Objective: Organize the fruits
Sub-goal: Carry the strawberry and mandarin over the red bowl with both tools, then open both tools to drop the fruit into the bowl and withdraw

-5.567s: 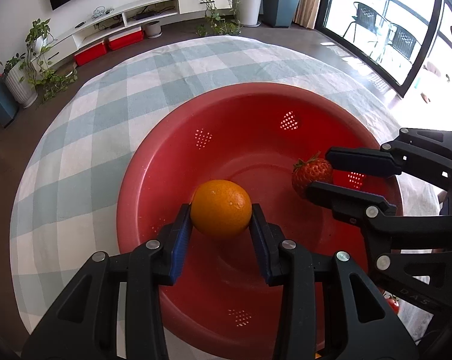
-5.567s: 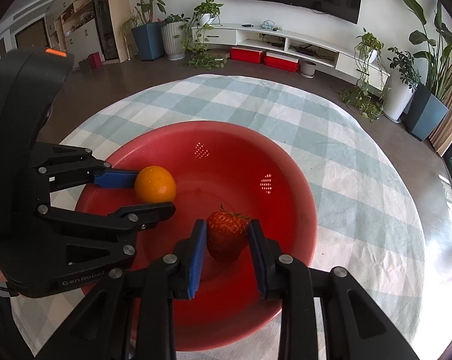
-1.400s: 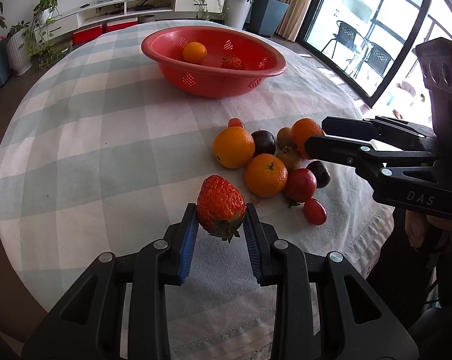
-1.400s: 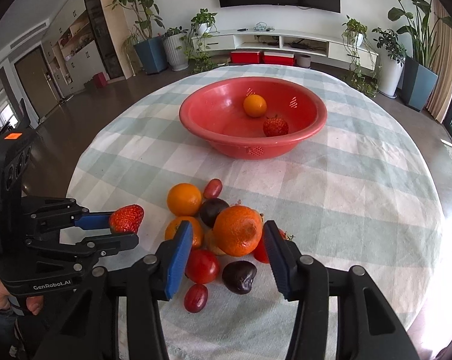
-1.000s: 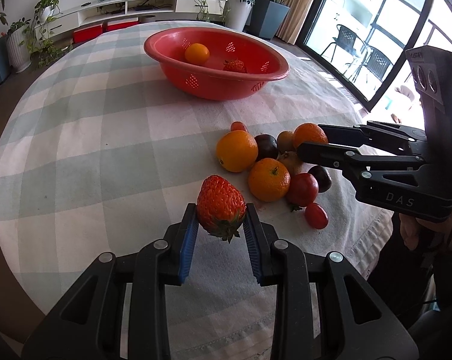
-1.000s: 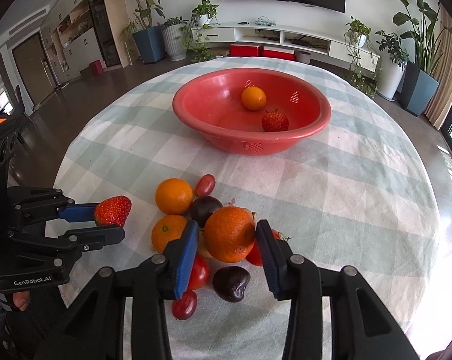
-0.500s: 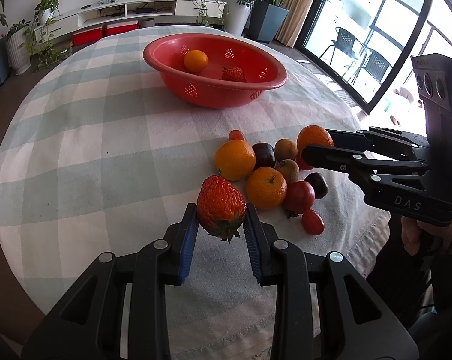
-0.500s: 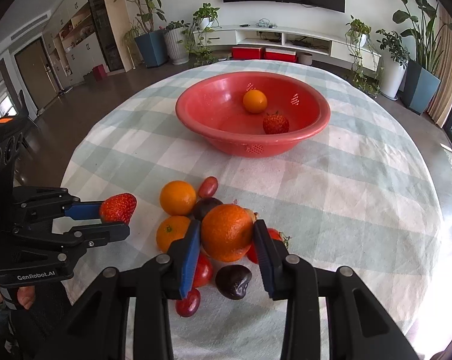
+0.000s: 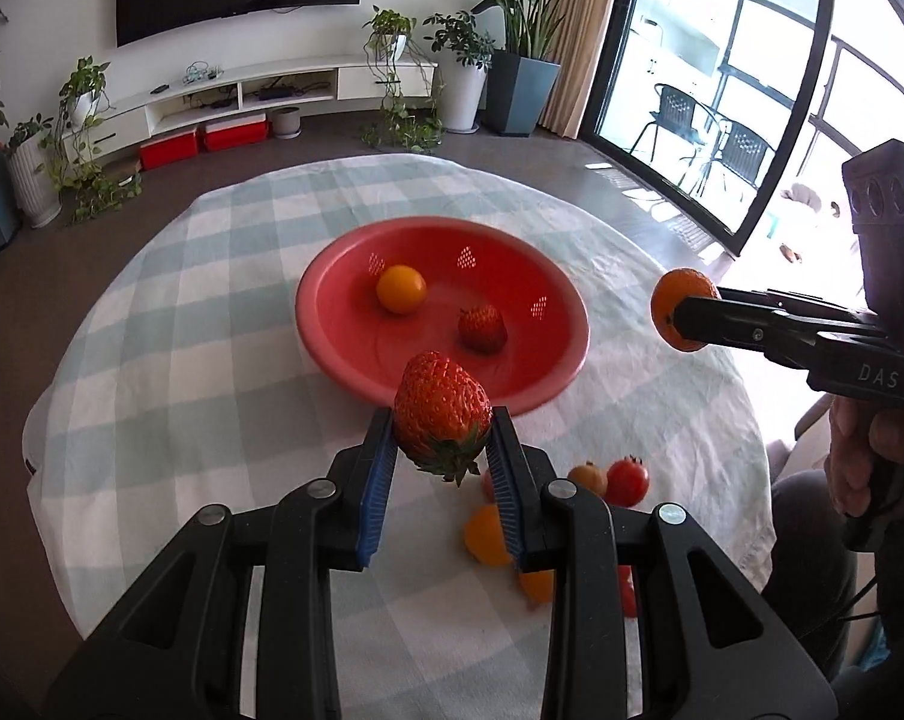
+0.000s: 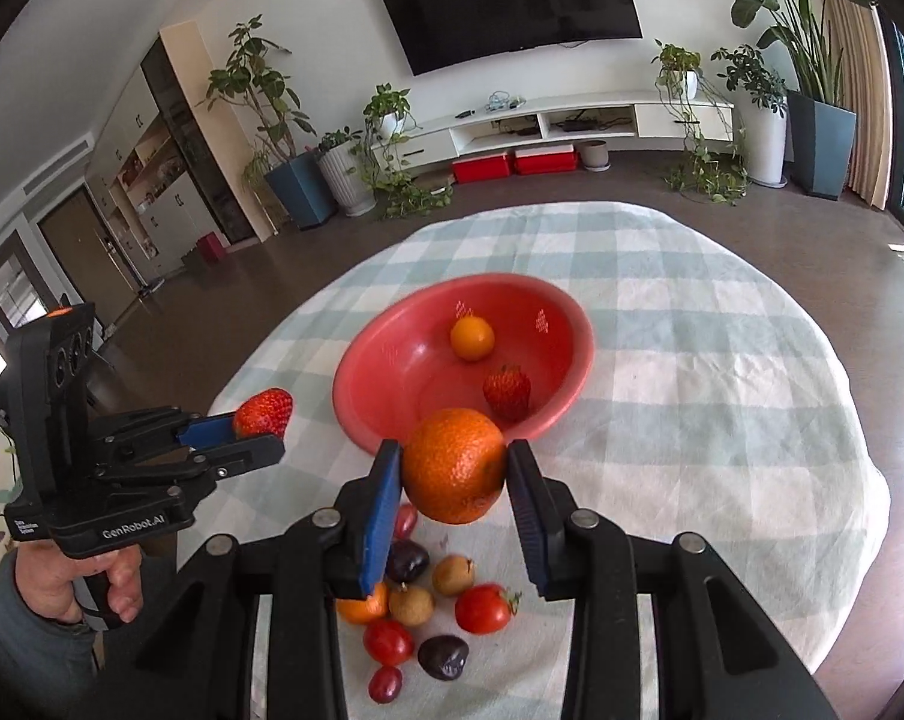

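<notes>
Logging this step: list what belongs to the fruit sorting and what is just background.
Job:
left gripper holding strawberry
right gripper holding orange
red bowl
loose fruit pile

Background:
TV
potted plants
red boxes

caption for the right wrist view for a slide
Right tongs carry an orange toward the red bowl.

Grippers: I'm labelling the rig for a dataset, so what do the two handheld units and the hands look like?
Both are matte black with blue finger pads and silver pivot bolts. The left gripper reads "GenRobot.AI", with an orange light on top; the right gripper reads "DAS". Bare hands; left sleeve grey.
</notes>
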### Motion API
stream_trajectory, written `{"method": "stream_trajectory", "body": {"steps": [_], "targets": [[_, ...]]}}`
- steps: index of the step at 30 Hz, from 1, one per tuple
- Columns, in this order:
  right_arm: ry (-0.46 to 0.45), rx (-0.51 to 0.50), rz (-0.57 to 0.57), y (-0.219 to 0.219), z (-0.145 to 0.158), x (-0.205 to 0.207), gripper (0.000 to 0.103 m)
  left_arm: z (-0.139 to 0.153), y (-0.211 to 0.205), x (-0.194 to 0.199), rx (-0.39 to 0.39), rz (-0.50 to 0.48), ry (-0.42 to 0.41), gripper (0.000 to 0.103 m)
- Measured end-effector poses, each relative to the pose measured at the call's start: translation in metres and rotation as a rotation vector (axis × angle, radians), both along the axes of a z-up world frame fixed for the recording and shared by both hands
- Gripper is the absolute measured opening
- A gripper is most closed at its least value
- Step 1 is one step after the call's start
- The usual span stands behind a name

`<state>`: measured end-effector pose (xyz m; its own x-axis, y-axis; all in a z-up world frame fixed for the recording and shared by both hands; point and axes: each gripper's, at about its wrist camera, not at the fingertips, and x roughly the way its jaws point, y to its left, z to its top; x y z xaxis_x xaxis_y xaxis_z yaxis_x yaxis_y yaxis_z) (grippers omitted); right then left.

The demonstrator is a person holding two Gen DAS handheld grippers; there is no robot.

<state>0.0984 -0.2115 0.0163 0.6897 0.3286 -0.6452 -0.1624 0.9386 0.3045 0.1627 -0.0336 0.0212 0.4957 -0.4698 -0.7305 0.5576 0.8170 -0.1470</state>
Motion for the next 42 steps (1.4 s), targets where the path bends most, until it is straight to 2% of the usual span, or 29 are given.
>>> {"method": "stream_trajectory", "body": {"steps": [7,12,17,28,42], "targets": [[0.024,0.017,0.037,0.009,0.008,0.064,0.038,0.000,-0.041,0.052,0.054,-0.049,0.013,0.029],[0.076,-0.008,0.054,0.019,-0.009,0.104,0.038,-0.030,-0.058,0.078,0.128,-0.053,0.054,0.029],[0.136,-0.037,0.061,0.025,-0.033,0.134,0.038,-0.058,-0.061,0.093,0.160,-0.055,0.091,0.029],[0.208,-0.185,0.052,0.033,-0.073,0.155,0.038,-0.076,-0.074,0.107,0.202,-0.074,0.096,0.029],[0.205,-0.265,0.058,0.038,-0.082,0.154,0.040,-0.078,-0.082,0.102,0.233,-0.066,0.073,0.029]]}}
